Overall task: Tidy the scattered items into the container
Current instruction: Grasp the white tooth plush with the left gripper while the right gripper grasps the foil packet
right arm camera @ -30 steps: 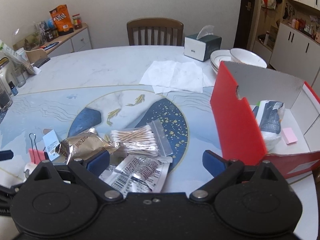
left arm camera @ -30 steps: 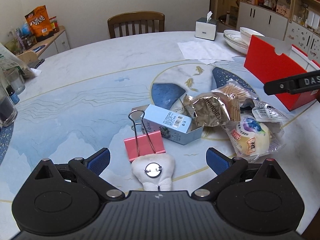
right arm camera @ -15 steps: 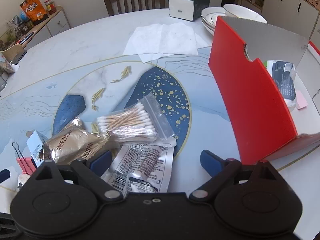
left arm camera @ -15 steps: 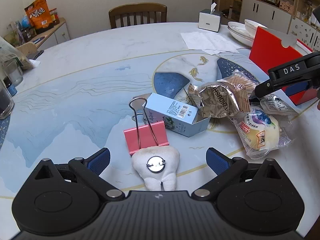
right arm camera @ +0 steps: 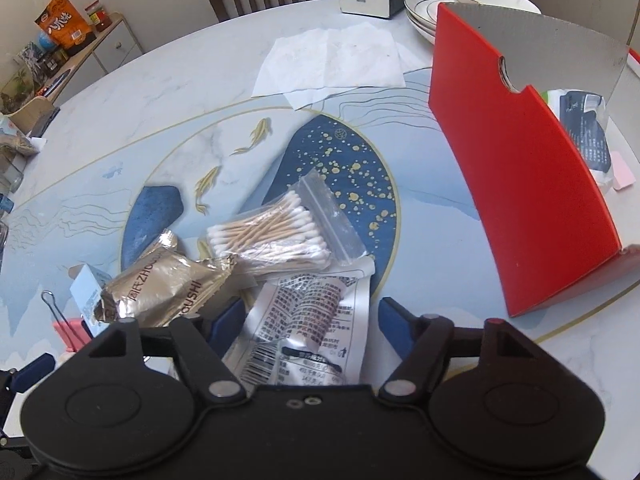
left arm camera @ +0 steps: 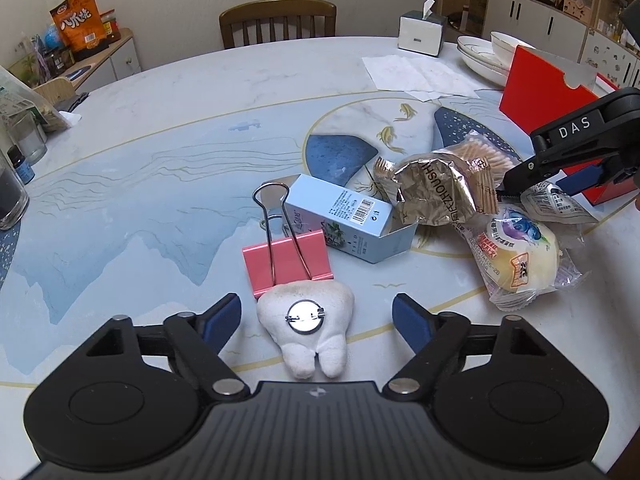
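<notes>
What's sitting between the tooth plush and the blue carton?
The pink binder clip, touching the tooth plush and nearly reaching the blue carton; left wrist view shows it.

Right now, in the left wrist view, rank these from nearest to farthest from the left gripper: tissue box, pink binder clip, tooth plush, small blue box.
1. Tooth plush: between the open fingers of the left gripper.
2. Pink binder clip: just beyond the plush, touching it.
3. Small blue box: behind the clip, slightly right.
4. Tissue box: far edge of the table, right.
</notes>
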The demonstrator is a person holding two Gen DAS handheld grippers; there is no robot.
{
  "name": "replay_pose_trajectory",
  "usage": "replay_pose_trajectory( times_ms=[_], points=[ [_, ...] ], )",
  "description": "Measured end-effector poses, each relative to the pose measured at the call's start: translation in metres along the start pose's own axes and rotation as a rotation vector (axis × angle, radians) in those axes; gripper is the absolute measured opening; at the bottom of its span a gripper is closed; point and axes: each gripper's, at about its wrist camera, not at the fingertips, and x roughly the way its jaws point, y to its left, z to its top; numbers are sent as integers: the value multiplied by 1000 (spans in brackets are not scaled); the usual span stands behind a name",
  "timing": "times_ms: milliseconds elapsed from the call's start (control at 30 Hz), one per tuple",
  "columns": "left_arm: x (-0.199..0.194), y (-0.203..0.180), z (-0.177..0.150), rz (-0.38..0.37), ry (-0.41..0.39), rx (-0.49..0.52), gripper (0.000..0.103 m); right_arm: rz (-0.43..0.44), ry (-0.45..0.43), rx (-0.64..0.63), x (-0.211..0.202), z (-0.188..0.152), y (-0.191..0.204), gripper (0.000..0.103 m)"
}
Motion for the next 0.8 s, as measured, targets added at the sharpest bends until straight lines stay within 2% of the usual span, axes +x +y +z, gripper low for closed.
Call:
replay_pose_trajectory(
  times_ms=[300,533,800],
  points=[
    [1,-1,0,17,12,-9,52,19,4,-17,-2,1,0,65],
    [-1,-1,-1,31,9,-26,48,29,-7,-33,-9,-2,-3,60],
    [-6,0,2,32,3,-54,47,46,-25,-27,-25,-3,-11,59]
  ],
)
